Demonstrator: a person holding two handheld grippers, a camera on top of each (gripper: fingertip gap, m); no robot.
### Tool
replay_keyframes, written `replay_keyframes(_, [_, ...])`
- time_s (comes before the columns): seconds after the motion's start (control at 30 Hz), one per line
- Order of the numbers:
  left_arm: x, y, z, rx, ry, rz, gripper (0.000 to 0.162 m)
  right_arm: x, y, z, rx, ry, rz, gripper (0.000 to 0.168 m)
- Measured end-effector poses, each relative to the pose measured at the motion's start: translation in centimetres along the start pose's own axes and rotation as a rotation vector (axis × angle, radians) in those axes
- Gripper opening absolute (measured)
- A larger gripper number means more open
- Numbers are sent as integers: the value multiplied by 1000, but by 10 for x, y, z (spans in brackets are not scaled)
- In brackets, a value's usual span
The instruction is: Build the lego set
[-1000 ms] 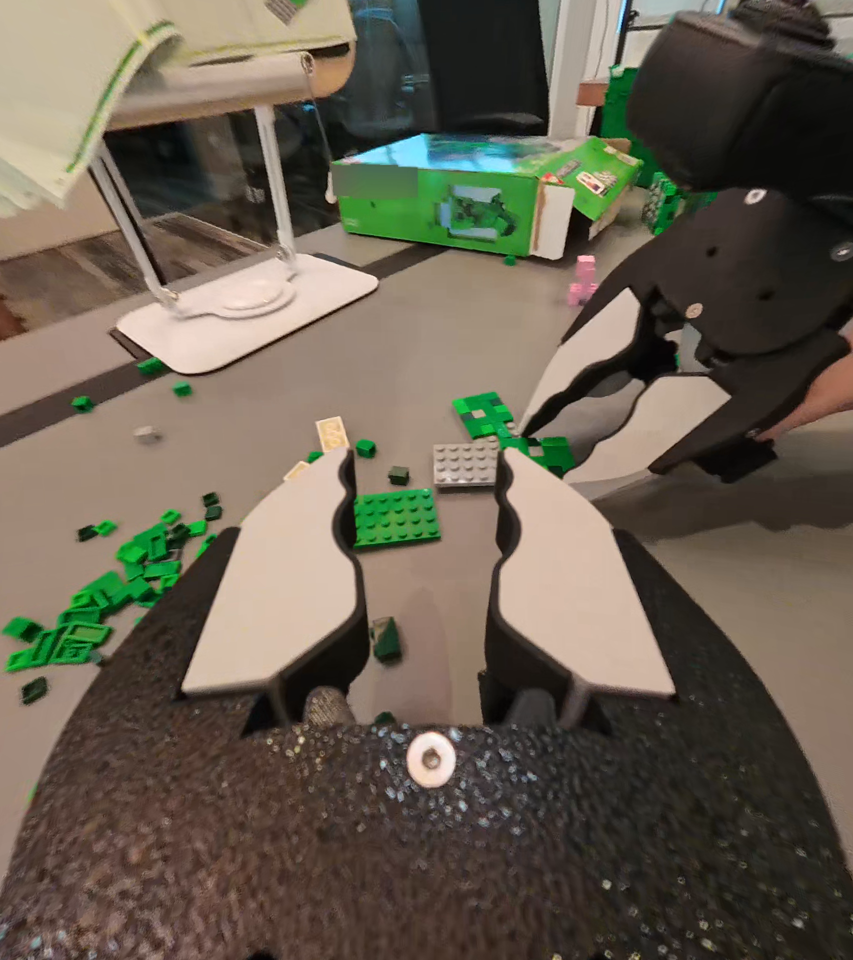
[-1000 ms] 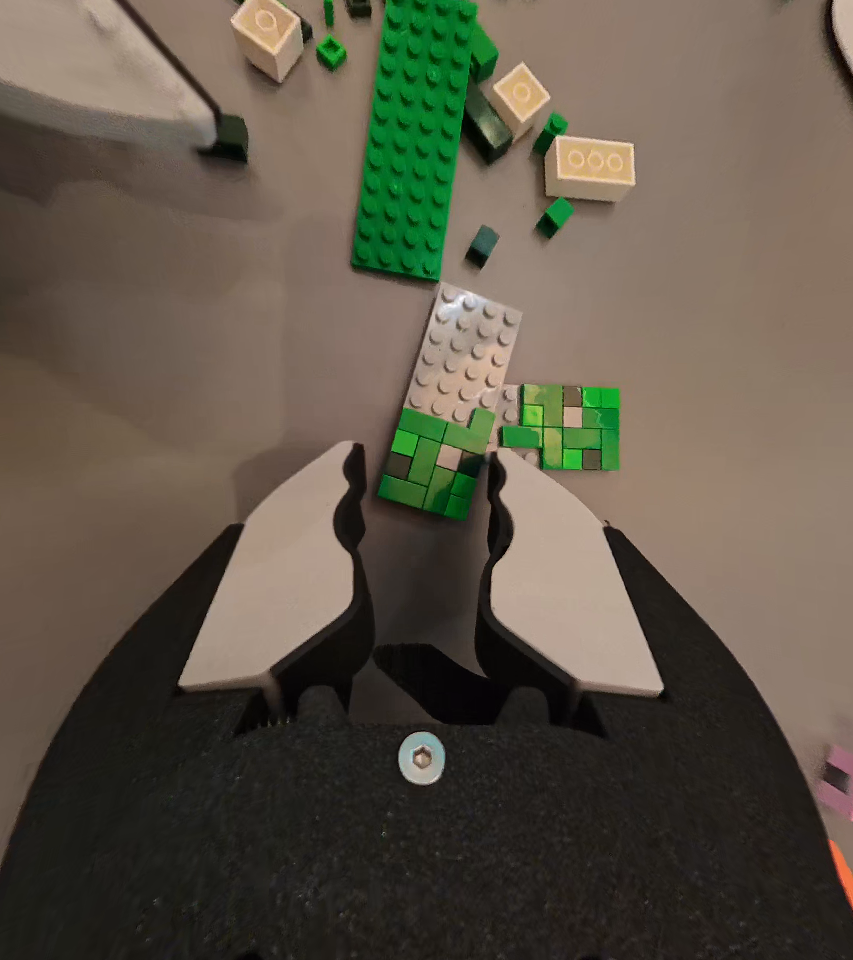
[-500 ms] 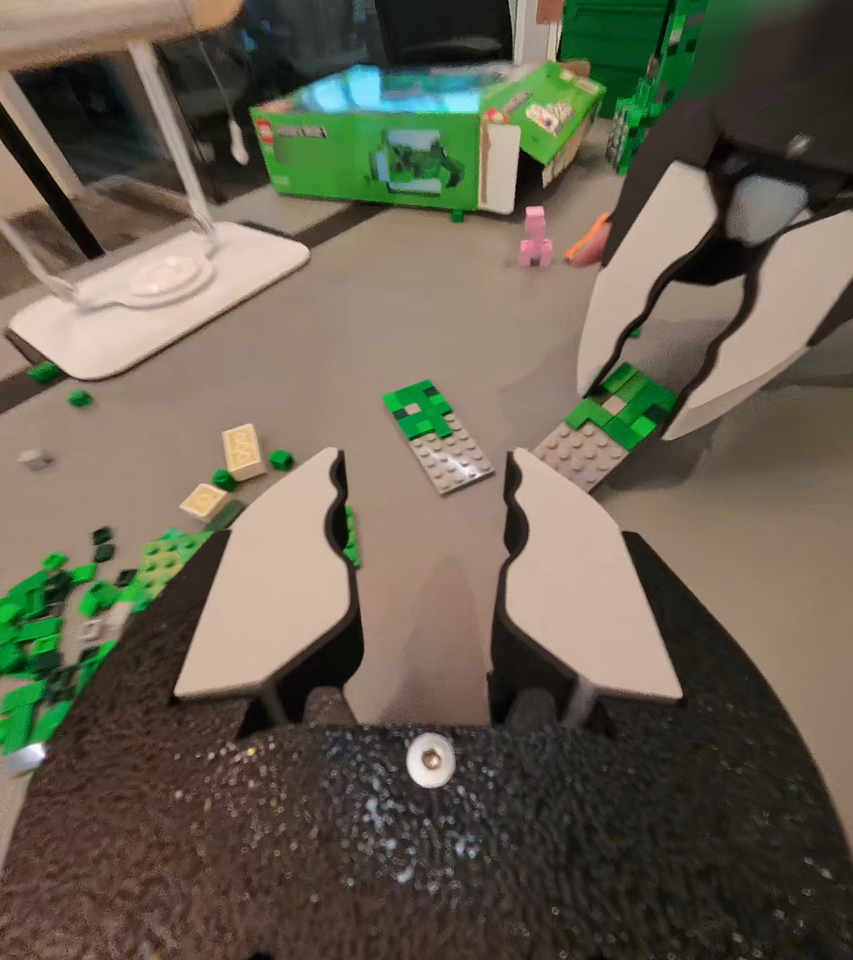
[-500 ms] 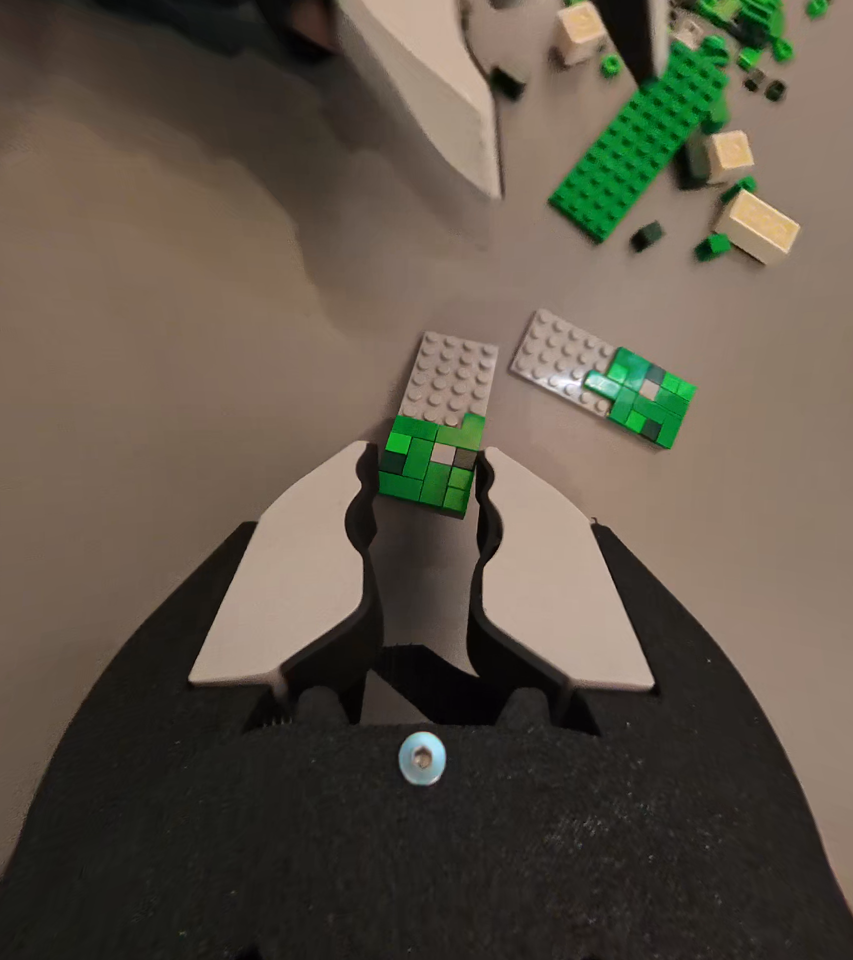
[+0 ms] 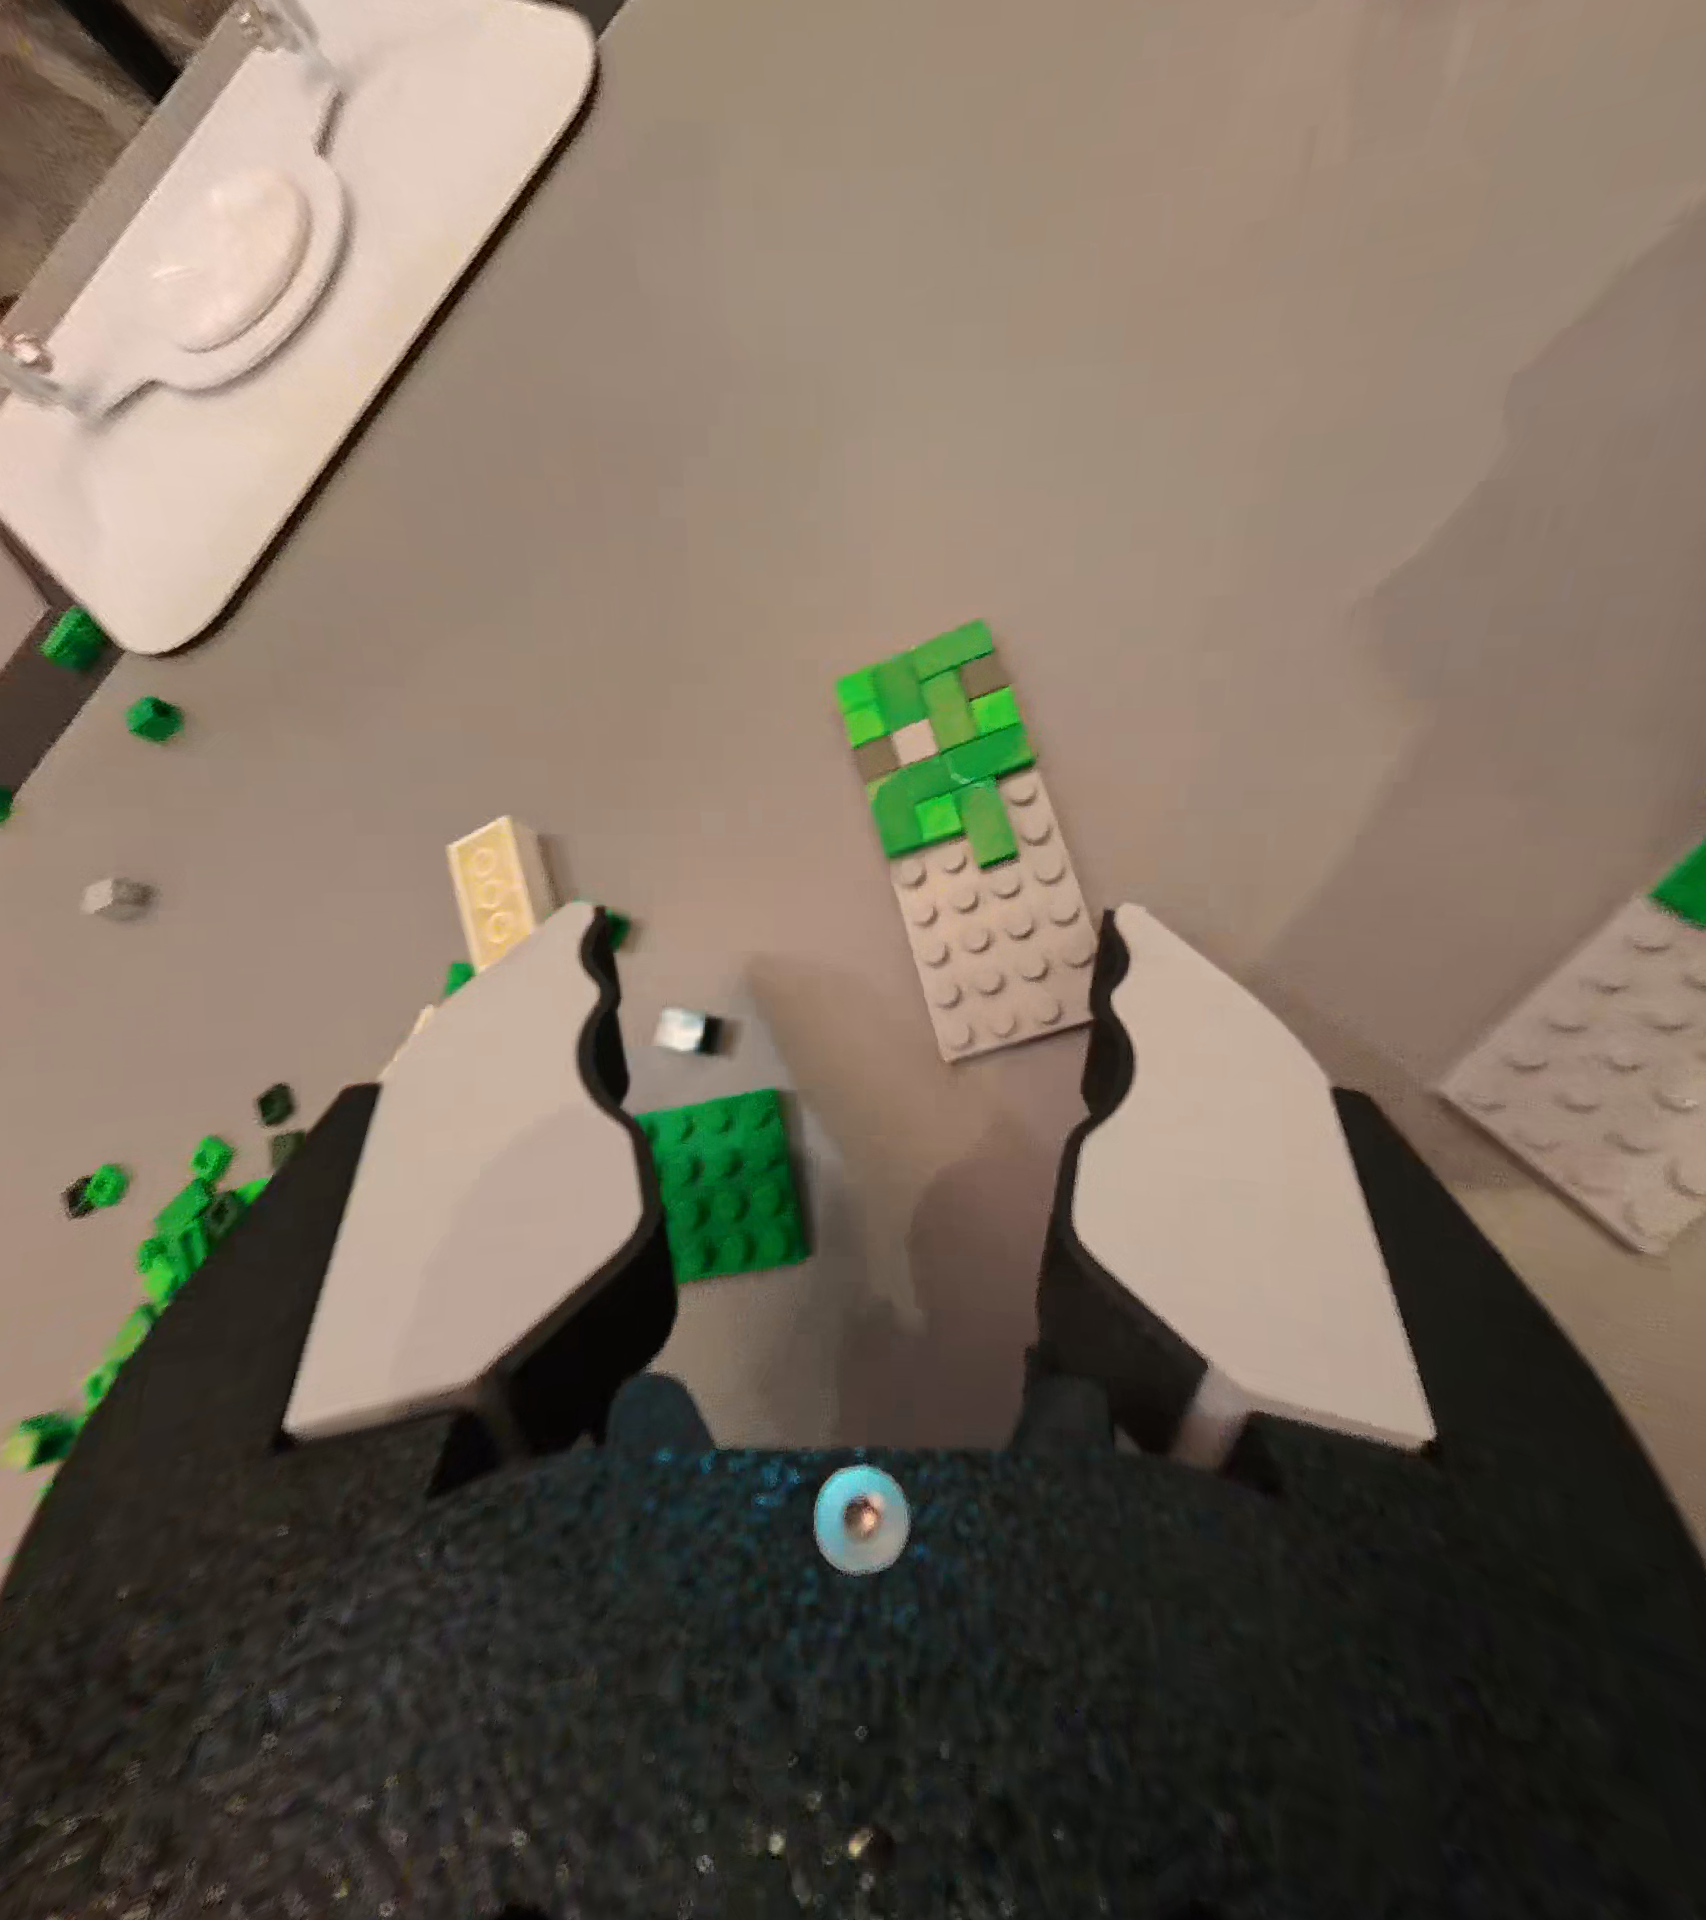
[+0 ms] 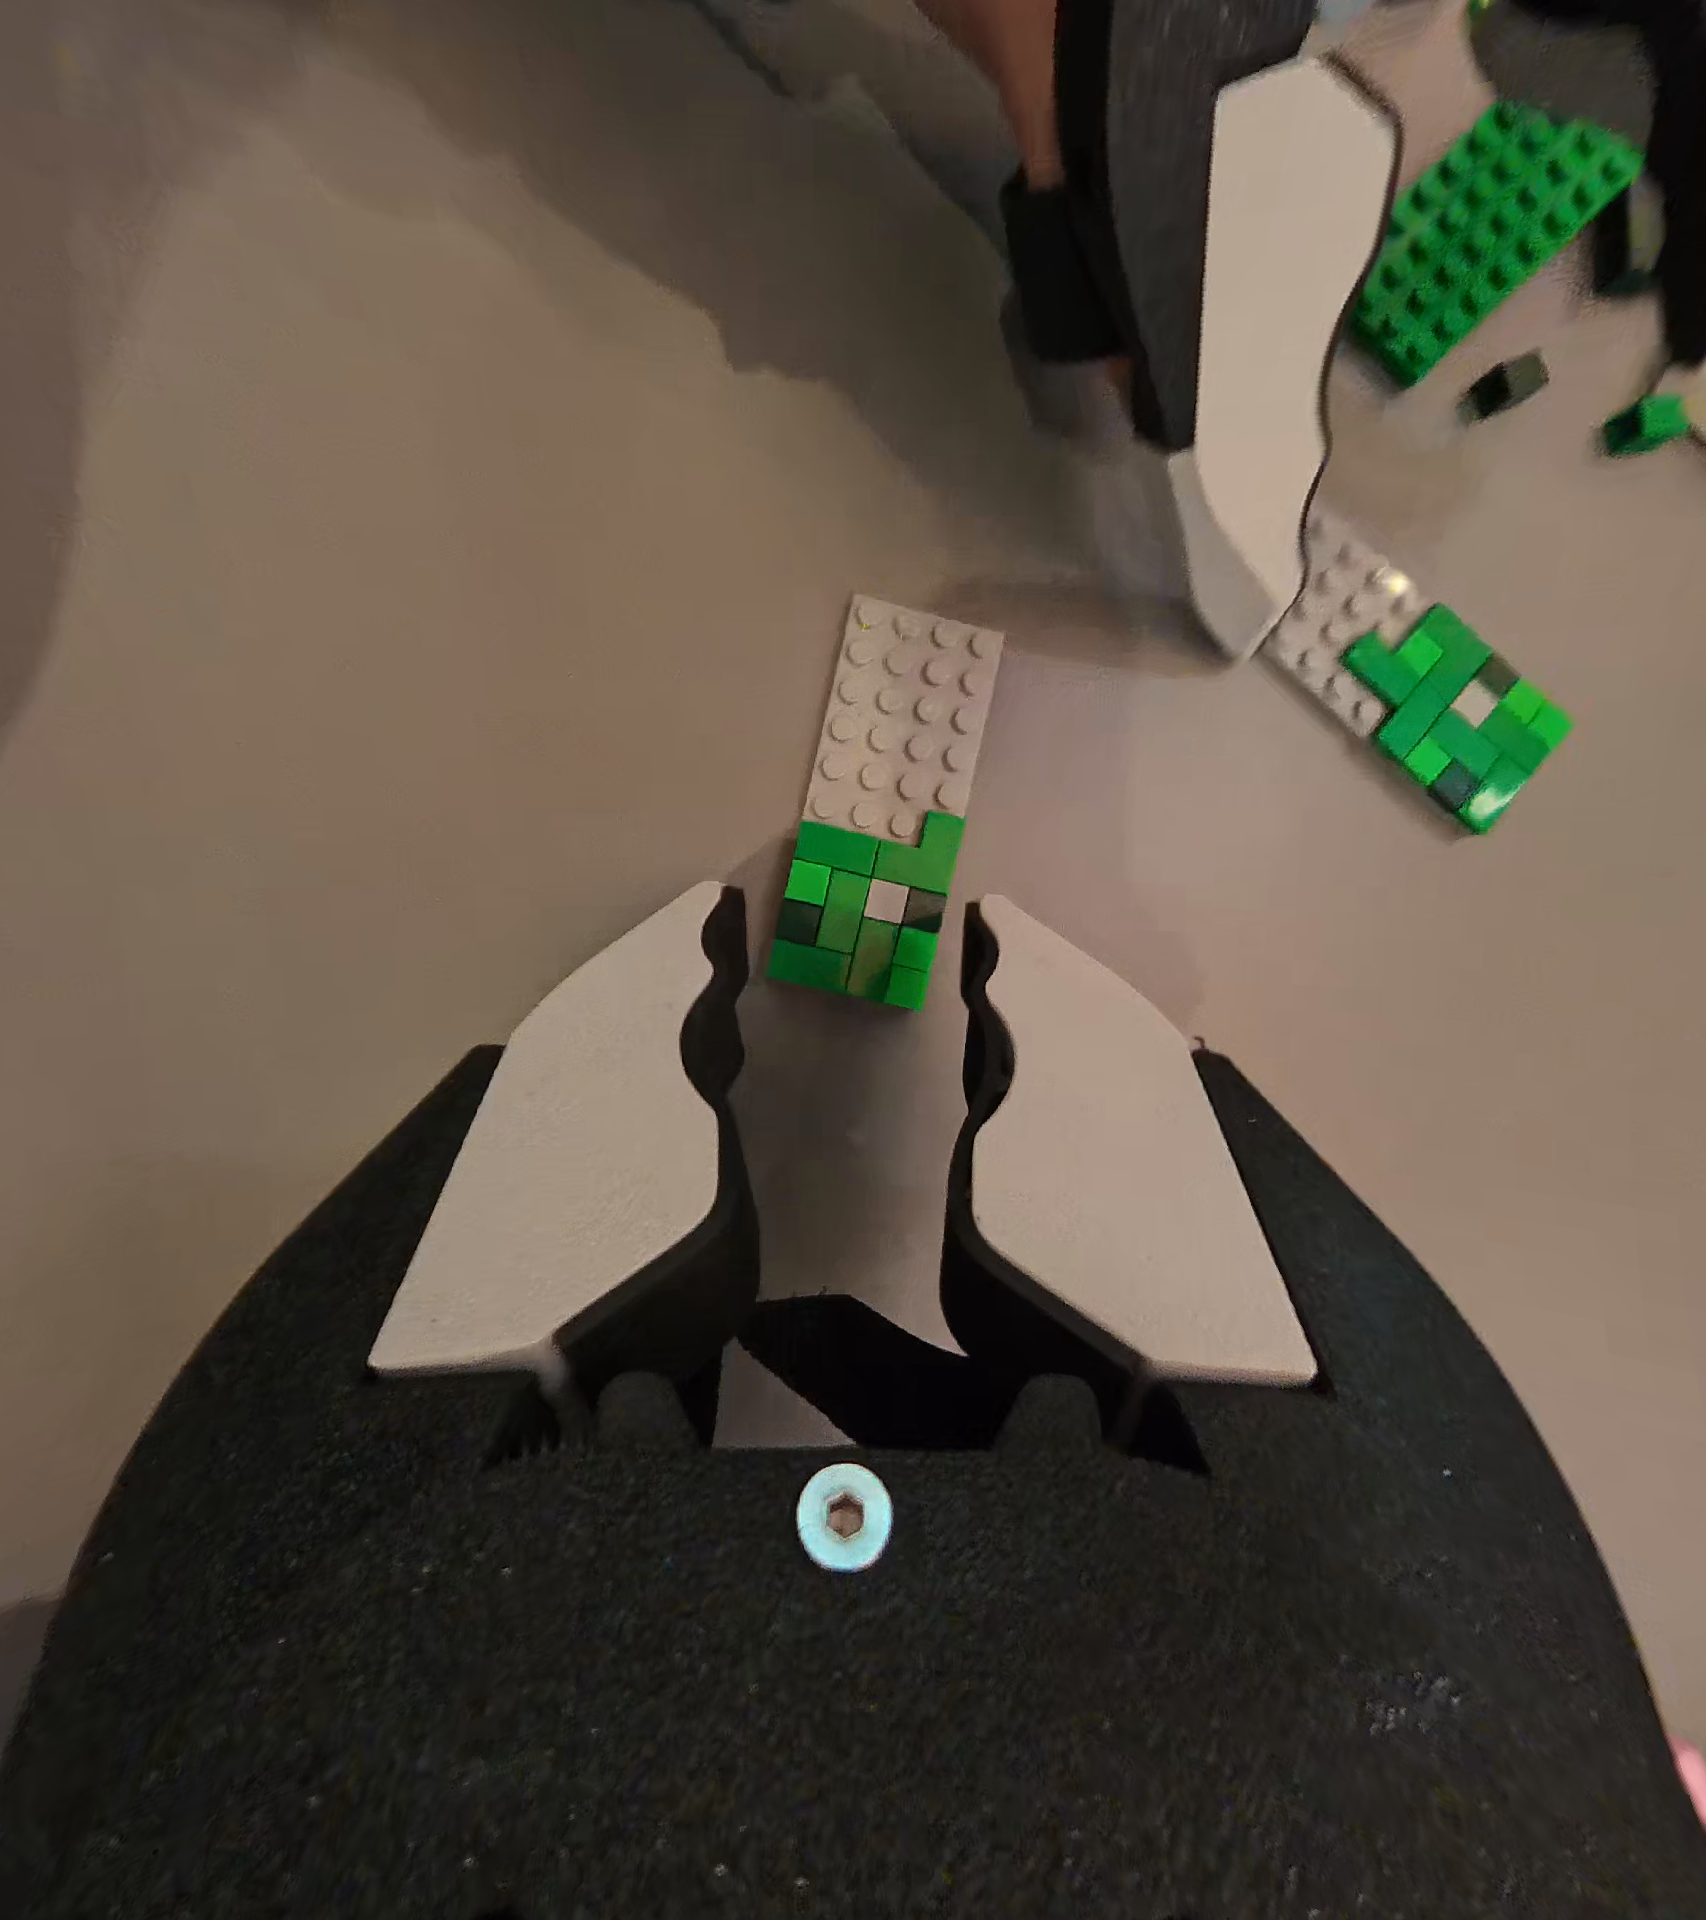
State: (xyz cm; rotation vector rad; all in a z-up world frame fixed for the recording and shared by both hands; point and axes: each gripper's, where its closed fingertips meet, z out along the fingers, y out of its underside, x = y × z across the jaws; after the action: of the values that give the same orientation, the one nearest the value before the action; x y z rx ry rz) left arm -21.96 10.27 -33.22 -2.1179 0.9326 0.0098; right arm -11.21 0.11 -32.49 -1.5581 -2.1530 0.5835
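Two grey plates, each half covered in green tiles, lie flat on the tabletop (image 5: 932,364). The right claw (image 6: 849,914) is released, its jaws standing apart on either side of the tiled end of the near plate (image 6: 890,800), just clear of its edges and gripping nothing. The left claw (image 5: 854,956) is also released and empty; the far plate (image 5: 974,842) lies just beyond its tips, with its bare studded end toward the claw. Relative to the far plate, a green plate (image 5: 724,1184) sits close on the claw side, a cream brick (image 5: 501,888) beside that, and loose green tiles (image 5: 163,1236) farther out the same way. Judgement: the step in hand is seizing the near plate. To do it well, centre the jaws across the plate's width, lower until the tips meet the tabletop, and close on the long edges squarely. A skewed grip may twist the plate or dislodge tiles; the plate is thin, so a shallow bite could slip.
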Motion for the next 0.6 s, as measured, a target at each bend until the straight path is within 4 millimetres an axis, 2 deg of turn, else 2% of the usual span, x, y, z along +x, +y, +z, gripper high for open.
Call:
replay_keyframes(0.1, [-19,11,-7,-25,-75,10,80,0,6,2,-26,13,38,39])
replay_keyframes(0.2, [-28,12,-24,65,-71,-3,69,15,9,-1,-41,56,27,40])
replay_keyframes(0.27, [-38,18,-37,127,-68,-53,69,34,4,-3,-23,86,1,40])
replay_keyframes(0.37, [-68,35,-52,178,-100,-148,78,72,-14,3,17,86,-67,41])
replay_keyframes(0.47, [-102,52,-70,267,-130,-249,84,104,-32,23,34,11,-151,46])
replay_keyframes(0.6, [-143,73,-99,401,-208,-356,84,127,-42,48,20,-103,-219,46])
